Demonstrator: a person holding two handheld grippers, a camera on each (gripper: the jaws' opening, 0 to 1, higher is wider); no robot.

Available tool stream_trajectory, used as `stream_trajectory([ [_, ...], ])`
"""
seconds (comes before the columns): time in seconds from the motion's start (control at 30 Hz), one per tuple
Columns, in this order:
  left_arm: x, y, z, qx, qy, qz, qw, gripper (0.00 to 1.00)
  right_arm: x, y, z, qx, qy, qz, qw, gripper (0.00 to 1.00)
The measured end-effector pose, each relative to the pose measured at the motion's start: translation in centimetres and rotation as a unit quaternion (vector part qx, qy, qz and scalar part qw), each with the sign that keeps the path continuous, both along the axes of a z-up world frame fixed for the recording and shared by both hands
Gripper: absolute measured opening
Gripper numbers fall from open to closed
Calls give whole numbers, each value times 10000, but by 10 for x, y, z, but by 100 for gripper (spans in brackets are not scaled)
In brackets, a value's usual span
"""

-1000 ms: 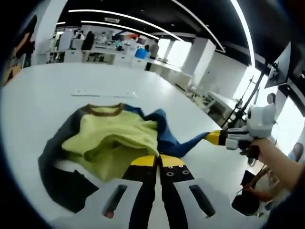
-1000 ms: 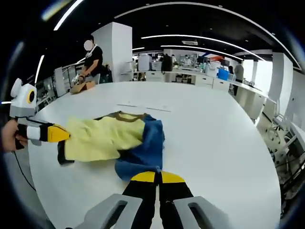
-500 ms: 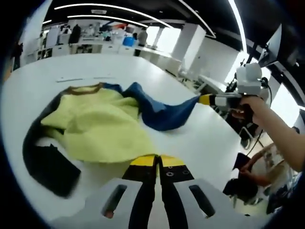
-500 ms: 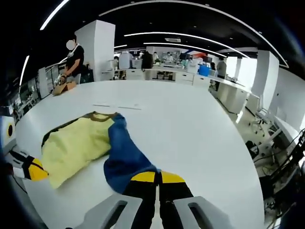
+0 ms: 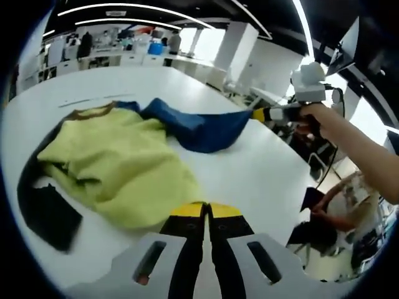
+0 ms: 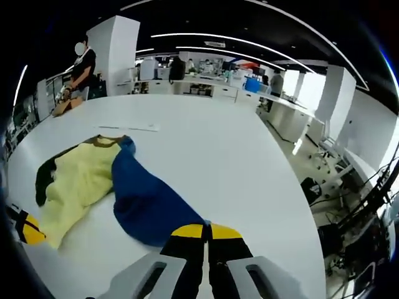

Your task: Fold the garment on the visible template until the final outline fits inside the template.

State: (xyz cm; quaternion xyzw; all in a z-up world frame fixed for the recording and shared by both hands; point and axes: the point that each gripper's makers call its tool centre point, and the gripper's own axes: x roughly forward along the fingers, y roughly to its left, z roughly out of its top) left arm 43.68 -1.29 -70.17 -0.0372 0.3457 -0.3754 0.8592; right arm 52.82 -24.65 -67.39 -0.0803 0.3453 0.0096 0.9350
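- Nearest in the left gripper view, the left tool (image 5: 207, 210) has its yellow-tipped jaws pressed together on the near hem of the yellow, blue and black cloth garment (image 5: 118, 168). In the right gripper view it shows as a yellow tip at the far left edge (image 6: 28, 229).
- In the right gripper view, the right tool (image 6: 206, 232) is likewise pinching the edge of the garment's blue panel (image 6: 146, 202). It also appears at the right of the left gripper view (image 5: 265, 114), held by a person's hand (image 5: 312, 115) and drawing the blue cloth taut above the white round desk (image 5: 262, 168).
- The garment lies spread between the two tools on the desk's near-left part, its brown collar (image 5: 87, 113) on the far side and a black part (image 5: 43, 208) at the left.
- A pale strip (image 6: 128, 127) lies on the desk just beyond the collar; I cannot tell whether it marks the template.
- By my reading the job is early: the garment is being stretched out flat, no fold is made, and every fold remains.
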Motion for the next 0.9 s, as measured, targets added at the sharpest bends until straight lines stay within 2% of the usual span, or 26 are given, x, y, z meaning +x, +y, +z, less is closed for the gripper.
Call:
stream_trajectory([
  [0.33,-8,-12,-7,0,6,-274,9996,0,-3,-50,-12,-356,247,-393,9983,0],
  [0.67,-14,-13,-15,174,-43,-461,9988,0,-3,-76,-26,-538,533,-559,9956,0],
  [0.8,-15,-10,-16,332,-184,-509,9980,0,-2,-87,-31,-650,677,-647,9935,0],
  [0.9,-15,-10,-16,319,-198,-531,9979,0,-2,-93,-32,-663,715,-694,9928,0],
])
